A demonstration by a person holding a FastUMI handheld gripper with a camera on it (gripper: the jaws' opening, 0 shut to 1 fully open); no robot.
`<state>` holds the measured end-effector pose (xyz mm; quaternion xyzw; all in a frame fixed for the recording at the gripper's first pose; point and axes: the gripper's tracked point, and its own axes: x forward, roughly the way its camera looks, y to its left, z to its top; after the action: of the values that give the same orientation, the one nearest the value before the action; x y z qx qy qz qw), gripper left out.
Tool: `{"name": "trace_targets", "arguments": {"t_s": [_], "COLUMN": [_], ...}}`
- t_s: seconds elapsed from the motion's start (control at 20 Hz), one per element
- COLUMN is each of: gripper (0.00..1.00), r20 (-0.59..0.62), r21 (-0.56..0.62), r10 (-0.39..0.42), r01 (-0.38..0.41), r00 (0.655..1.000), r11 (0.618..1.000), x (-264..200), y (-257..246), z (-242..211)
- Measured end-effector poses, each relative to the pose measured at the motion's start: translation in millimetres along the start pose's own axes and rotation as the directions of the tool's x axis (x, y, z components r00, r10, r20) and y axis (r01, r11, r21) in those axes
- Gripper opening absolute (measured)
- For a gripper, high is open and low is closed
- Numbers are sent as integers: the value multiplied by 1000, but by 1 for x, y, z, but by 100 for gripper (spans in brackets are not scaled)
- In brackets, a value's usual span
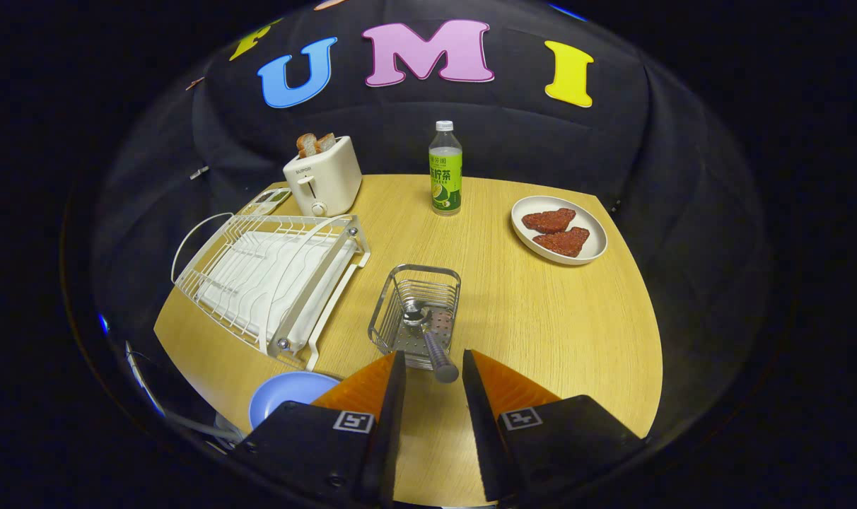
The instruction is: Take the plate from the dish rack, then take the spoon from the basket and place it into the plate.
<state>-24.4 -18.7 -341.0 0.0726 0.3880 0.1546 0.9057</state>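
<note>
A light blue plate (287, 397) lies flat on the wooden table (541, 318), just left of my left finger and in front of the white dish rack (273, 279). A metal spoon (428, 339) leans in the wire basket (416, 314), bowl down and handle up. The handle's end pokes out between my fingertips. My gripper (433, 364) is open, fingers on either side of the handle, not pressing on it.
A cream toaster (322, 182) with two bread slices stands behind the rack. A green-labelled bottle (445, 173) stands at the table's far middle. A white plate (559, 230) with two reddish slices sits at the far right.
</note>
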Motion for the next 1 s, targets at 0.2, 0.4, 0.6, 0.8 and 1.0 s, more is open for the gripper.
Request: {"name": "trace_targets", "arguments": {"t_s": [0.2,0.4,0.6,0.8,1.0], "gripper": [35,15,12,12,12], "r20": [-28,-38,-17,14,61], "r21": [1,21,26,25,41], "r10": [12,36,33,36,49], "r01": [-12,-35,-33,-36,-52], "r00": [1000,999,999,999,997], "r11": [1000,999,999,999,998], "x": [12,14,5,-17,-50], "y": [2,5,7,4,0], "z": [-3,-2,1,9,21]}}
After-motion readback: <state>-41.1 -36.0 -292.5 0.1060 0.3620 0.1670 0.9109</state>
